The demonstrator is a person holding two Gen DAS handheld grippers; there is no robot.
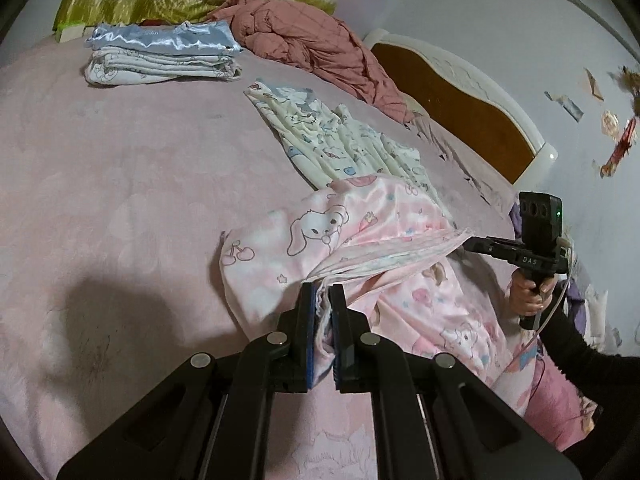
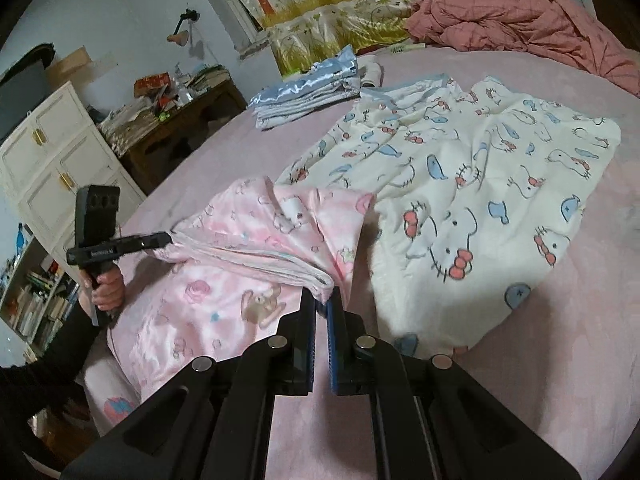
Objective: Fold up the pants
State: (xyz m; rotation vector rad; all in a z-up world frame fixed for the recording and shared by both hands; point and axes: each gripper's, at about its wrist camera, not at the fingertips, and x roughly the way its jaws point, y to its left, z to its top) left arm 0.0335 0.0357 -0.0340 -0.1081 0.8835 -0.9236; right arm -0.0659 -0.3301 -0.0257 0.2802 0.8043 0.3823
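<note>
The left gripper (image 1: 323, 294) and the right gripper (image 2: 322, 300) each clamp one end of the folded pink pajama pants (image 1: 320, 232), low centre, above the pink bedsheet (image 1: 120, 180).

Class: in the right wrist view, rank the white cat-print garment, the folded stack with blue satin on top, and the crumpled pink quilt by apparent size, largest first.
1. White cat-print garment.
2. Pink quilt, cut off by the frame.
3. Folded stack.
Both are farther away, so their true sizes stay unsure.
</note>
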